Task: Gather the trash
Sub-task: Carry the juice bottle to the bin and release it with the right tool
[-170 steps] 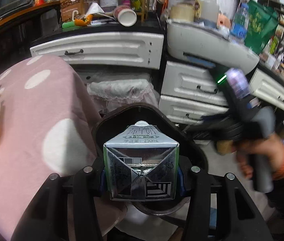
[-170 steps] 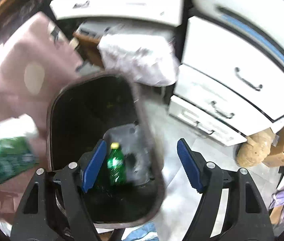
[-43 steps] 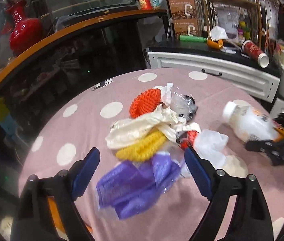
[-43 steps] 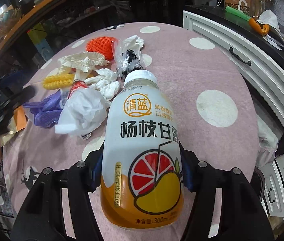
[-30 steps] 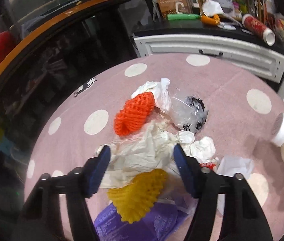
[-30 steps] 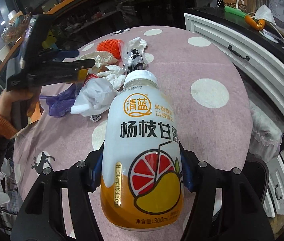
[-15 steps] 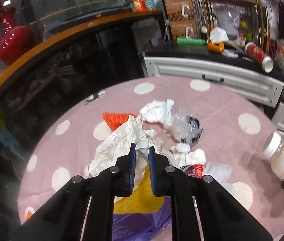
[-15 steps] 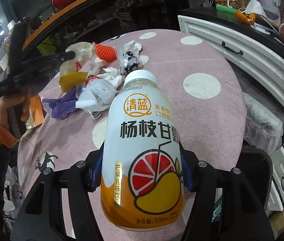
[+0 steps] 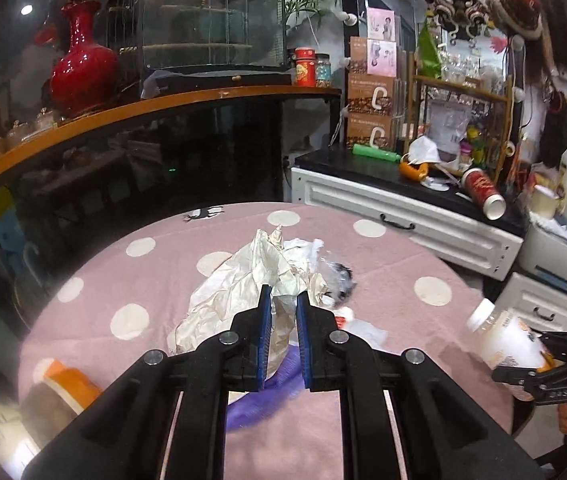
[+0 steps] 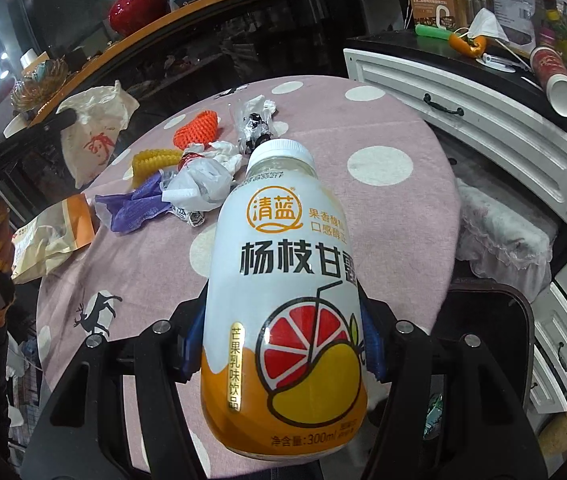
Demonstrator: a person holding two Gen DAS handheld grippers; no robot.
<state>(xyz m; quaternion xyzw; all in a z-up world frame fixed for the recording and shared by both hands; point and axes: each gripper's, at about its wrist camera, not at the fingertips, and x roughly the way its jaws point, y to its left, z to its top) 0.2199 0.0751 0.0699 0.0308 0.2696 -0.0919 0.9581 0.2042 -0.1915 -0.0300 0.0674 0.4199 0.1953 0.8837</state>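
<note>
The left tongs (image 9: 282, 322) are clamped on a crumpled cream paper bag (image 9: 239, 284), their blue pads pressed close with a fold of the paper between them. In the right wrist view that bag (image 10: 95, 128) hangs clear of the worktop (image 10: 363, 128) at the left edge, red printing on its side. The worktop is round, under a pink cloth with white dots.

The right tongs (image 10: 281, 344) grip a drink bottle (image 10: 283, 320) by its lower body, white cap pointing away from the camera, label showing a grapefruit slice and mango. From the left wrist camera the bottle (image 9: 503, 336) sits off the worktop's right edge, held above it.

The rest of the trash lies in a loose heap near the worktop's centre: an orange foam net (image 10: 197, 130), a yellow foam net (image 10: 155, 160), a purple plastic bag (image 10: 135, 208), a crumpled white plastic bag (image 10: 199, 184), and a clear wrapper (image 10: 253, 120) with something dark inside, possibly more packaging. An orange-and-white pouch (image 10: 51, 236) lies apart at the worktop's left rim.

A black bin (image 10: 491, 320) stands beside the worktop, below the bottle's right side.
</note>
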